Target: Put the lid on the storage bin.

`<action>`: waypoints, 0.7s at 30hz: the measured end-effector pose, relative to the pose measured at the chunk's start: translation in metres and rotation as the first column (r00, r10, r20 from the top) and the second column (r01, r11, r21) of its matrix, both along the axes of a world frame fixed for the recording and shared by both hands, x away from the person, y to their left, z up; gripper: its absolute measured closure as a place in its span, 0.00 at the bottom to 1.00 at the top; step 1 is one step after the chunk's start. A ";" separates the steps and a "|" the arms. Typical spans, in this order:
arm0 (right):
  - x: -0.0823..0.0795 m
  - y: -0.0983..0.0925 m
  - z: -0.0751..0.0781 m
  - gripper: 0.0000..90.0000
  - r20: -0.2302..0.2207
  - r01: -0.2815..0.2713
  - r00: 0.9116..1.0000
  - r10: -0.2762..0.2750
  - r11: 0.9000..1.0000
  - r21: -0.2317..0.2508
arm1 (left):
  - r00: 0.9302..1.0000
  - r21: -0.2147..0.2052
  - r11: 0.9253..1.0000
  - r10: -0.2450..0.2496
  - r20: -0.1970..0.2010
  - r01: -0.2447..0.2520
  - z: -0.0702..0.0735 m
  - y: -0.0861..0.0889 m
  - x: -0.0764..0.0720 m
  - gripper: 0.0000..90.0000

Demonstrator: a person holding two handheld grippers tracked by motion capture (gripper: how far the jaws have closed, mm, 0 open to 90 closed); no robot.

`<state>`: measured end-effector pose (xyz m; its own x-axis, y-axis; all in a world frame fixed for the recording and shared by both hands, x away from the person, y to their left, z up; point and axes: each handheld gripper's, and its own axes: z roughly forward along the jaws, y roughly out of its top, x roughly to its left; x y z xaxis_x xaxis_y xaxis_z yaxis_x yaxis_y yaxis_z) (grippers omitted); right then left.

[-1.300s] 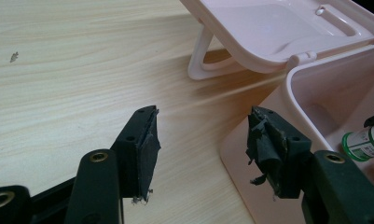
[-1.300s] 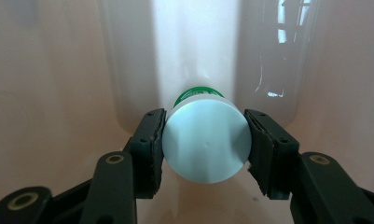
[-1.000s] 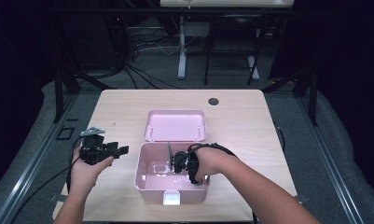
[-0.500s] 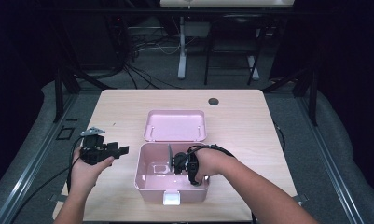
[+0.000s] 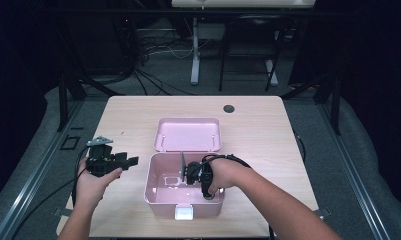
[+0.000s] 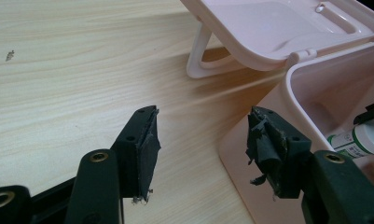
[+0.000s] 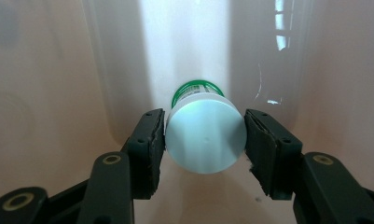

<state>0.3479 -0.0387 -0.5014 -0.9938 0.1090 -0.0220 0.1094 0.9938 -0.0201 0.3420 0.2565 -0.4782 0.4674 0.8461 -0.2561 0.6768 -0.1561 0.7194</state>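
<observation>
A pink box (image 5: 153, 196) stands open on the wooden table, its lid (image 5: 188, 134) lying back behind it. My right gripper (image 5: 188, 172) reaches into the box. In the right gripper view its pads (image 7: 153, 140) touch both sides of a bottle's white cap (image 7: 205, 142), green label behind; the jaws have just been opening slightly with the cap between them. My left gripper (image 5: 132, 161) hovers open and empty left of the box. In the left gripper view its fingertips (image 6: 201, 140) frame the box's corner (image 6: 296, 88), and the bottle (image 6: 357, 140) lies inside.
A white latch (image 5: 184, 213) sits on the box's front wall. A dark round grommet (image 5: 229, 108) is set in the table's far side. Bare wood (image 5: 128, 120) spreads left of and behind the lid. Cables trail from both grippers toward the near edge.
</observation>
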 end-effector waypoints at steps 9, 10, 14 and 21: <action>-0.003 -0.002 0.014 0.55 0.017 -0.006 1.000 0.006 1.000 0.022 | 1.000 -0.002 1.000 -0.002 0.003 0.002 0.001 -0.001 -0.001 0.48; -0.003 -0.001 0.016 0.55 0.020 -0.003 1.000 0.003 1.000 0.028 | 1.000 0.001 1.000 -0.006 0.005 0.006 0.001 -0.001 -0.001 0.48; -0.004 -0.003 0.024 0.56 0.031 0.003 1.000 -0.005 0.999 0.053 | 1.000 0.002 1.000 -0.011 0.009 0.011 0.002 -0.003 -0.002 0.48; -0.005 -0.010 0.033 0.56 0.039 0.034 0.999 -0.037 0.996 0.084 | 1.000 0.000 1.000 -0.025 0.015 0.025 0.005 -0.005 -0.003 0.49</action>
<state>0.3433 -0.0489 -0.4680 -0.9877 0.1476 -0.0513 0.1440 0.9873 0.0678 0.3388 0.2517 -0.4736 0.4919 0.8342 -0.2493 0.6618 -0.1722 0.7296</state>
